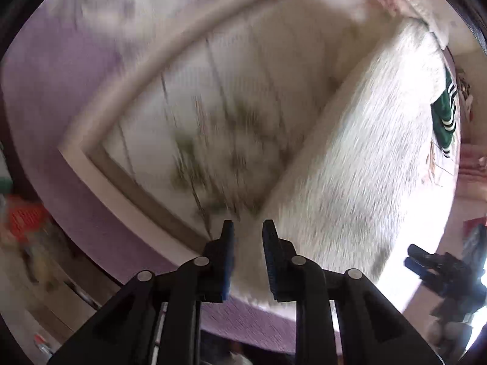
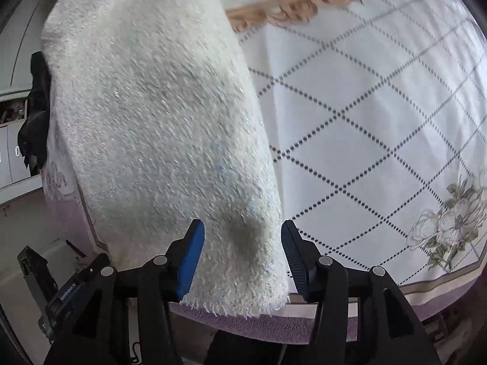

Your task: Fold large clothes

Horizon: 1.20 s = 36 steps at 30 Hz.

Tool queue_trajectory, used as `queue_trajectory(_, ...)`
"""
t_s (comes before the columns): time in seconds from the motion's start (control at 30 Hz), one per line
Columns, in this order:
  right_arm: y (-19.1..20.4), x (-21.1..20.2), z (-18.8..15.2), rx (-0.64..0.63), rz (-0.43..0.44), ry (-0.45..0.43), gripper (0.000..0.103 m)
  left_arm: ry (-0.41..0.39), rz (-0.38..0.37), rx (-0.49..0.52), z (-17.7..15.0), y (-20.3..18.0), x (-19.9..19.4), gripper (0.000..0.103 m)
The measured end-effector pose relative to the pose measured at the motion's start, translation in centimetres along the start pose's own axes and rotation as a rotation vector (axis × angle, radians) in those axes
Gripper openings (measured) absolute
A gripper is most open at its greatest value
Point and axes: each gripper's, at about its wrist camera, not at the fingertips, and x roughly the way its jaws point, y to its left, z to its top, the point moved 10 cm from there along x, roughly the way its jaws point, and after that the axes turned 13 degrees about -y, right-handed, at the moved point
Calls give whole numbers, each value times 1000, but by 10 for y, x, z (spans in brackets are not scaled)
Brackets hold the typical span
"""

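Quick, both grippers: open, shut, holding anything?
Left gripper: open, nothing between the fingers; the white garment lies ahead on the bed.
Right gripper: open, its fingers either side of the garment's near end, not clamped.

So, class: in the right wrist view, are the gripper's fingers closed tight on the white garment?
No, the right gripper stands open around the white garment.
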Motion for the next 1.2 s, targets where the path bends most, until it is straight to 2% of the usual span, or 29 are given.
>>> queue_trajectory(0.07, 14, -9, 18, -23, 12, -43, 55, -90, 19, 90, 33, -13, -12, 28)
queue_trajectory(0.13, 22, -17, 46, -28, 20, -103, 55, -167, 37, 182, 68, -32, -19, 53)
queue_trajectory(0.17, 26, -19, 62, -30, 24, -135, 55, -204, 39, 216, 83, -43, -21, 73)
queue_trajectory(0.2, 33, -18, 80, -32, 24, -157, 55, -232, 27, 239, 100, -58, -21, 79)
queue_trajectory(0.33, 57, -14, 156, -79, 49, -257, 58, -316, -18, 323, 164, -126, -6, 79)
queue_trajectory(0.43, 70, -7, 214, -82, 59, -320, 57, -327, -37, 359, 198, -171, 26, 79)
queue_trajectory(0.57, 81, 13, 282, -43, 65, -367, 55, -264, -13, 371, 226, -210, 74, 79)
queue_trajectory(0.67, 73, 34, 319, -18, 65, -372, 55, -213, 31, 355, 241, -211, 114, 79)
queue_trajectory(0.73, 71, 60, 341, 3, 61, -356, 55, -165, 26, 315, 246, -208, 137, 81)
queue_trajectory(0.83, 72, 103, 357, 13, 51, -293, 55, -129, -10, 246, 250, -199, 156, 89)
queue_trajectory(0.87, 71, 111, 361, 2, 43, -297, 55, -124, -21, 233, 249, -197, 158, 93)
queue_trajectory(1.0, 85, 112, 374, -109, 15, -282, 56, -117, -41, 216, 249, -193, 154, 93)
queue_trajectory(1.13, 82, 94, 357, -35, 142, -191, 56, -149, -54, 212, 237, -184, 116, 93)
queue_trajectory(1.2, 73, 78, 331, -5, 203, -145, 62, -146, -78, 189, 220, -172, 95, 92)
